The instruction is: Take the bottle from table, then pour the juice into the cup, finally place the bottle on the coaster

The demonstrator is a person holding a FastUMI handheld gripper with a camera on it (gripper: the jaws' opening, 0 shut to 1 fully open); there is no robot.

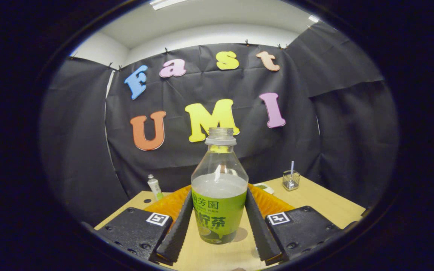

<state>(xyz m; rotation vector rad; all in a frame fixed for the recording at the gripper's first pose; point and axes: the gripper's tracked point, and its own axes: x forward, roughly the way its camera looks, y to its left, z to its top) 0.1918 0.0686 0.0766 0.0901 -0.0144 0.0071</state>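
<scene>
The juice bottle [219,195] stands upright on the bench [315,199], right between the two fingers of the tongs [219,226]. The fingers flank the green label on either side and look to be touching it, though whether they press firmly I cannot tell; call it closing on the bottle. The cap is off, the neck open, and pale liquid fills it to about the shoulder. That makes it moderately weighty and ready to slosh, so any tilt on the lift risks a spill. The thin clear plastic will likely give under a hard squeeze and could push liquid up the neck. The label band is the sensible place to hold: low, wide, less slick than bare plastic.

Under and behind the bottle lies an orange ribbed mat [273,203]. Farther back a small clear glass cup [291,180] with a stick in it sits near the far edge, and a small white tube [154,186] stands off to the other side. The bench is pale wood, smooth and level, with black cloth walls around.
</scene>
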